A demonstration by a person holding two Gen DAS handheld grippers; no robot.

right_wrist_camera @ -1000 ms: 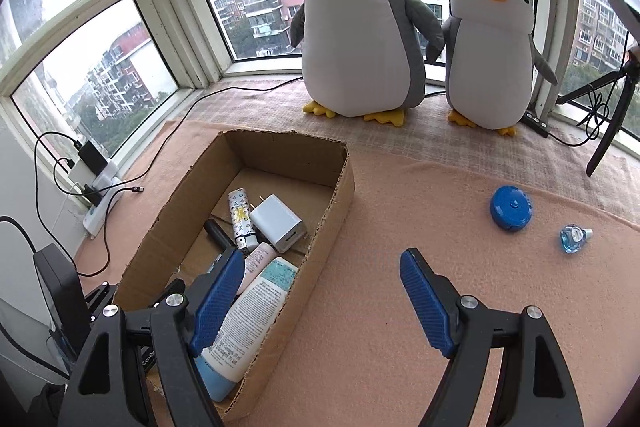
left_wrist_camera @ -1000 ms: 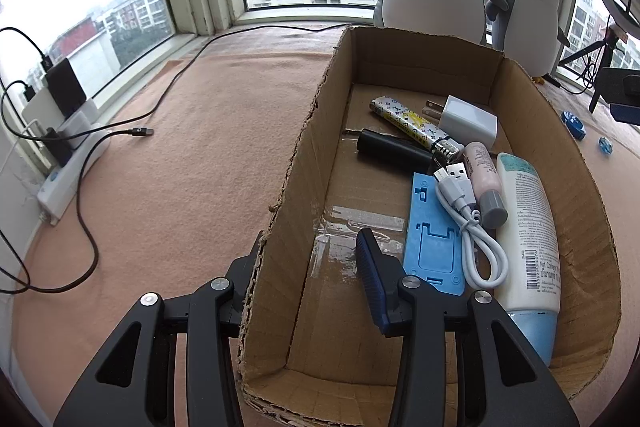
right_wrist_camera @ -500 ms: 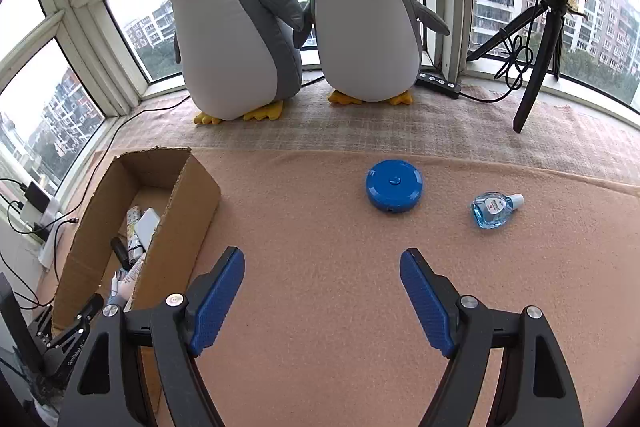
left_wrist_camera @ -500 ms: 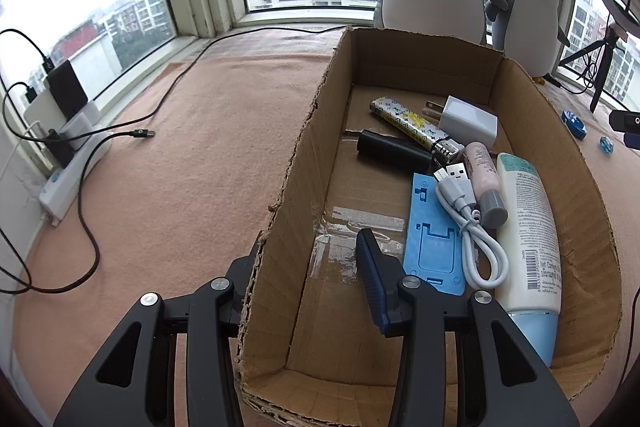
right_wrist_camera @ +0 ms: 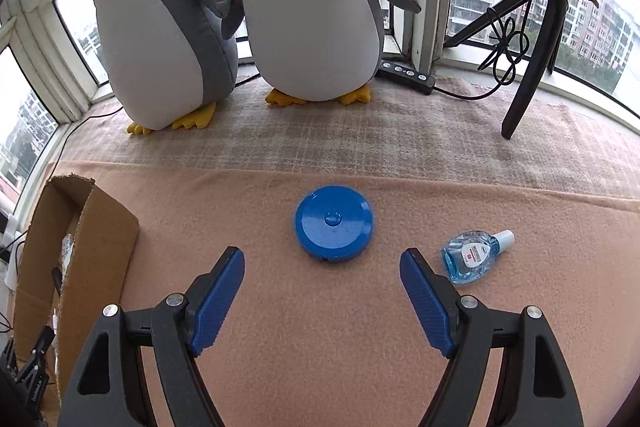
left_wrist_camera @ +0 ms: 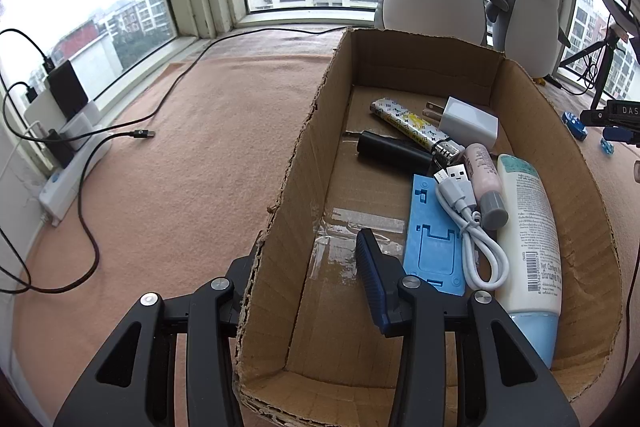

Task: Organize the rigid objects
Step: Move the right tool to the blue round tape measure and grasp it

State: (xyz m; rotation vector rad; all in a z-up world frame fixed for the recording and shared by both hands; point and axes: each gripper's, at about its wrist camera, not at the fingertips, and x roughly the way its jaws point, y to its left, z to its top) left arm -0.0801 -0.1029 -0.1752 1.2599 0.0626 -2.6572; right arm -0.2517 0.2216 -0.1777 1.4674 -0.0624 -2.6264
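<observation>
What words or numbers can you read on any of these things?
"DAS": white letters on the black gadget at the right edge of the left wrist view; the rest is cut off.
White lotion bottle in the cardboard box: print and barcode, too small and blurred to read.
Small blue bottle on the cloth: red and white label, too small to read.
Patterned lighter: only marks, no readable words.
</observation>
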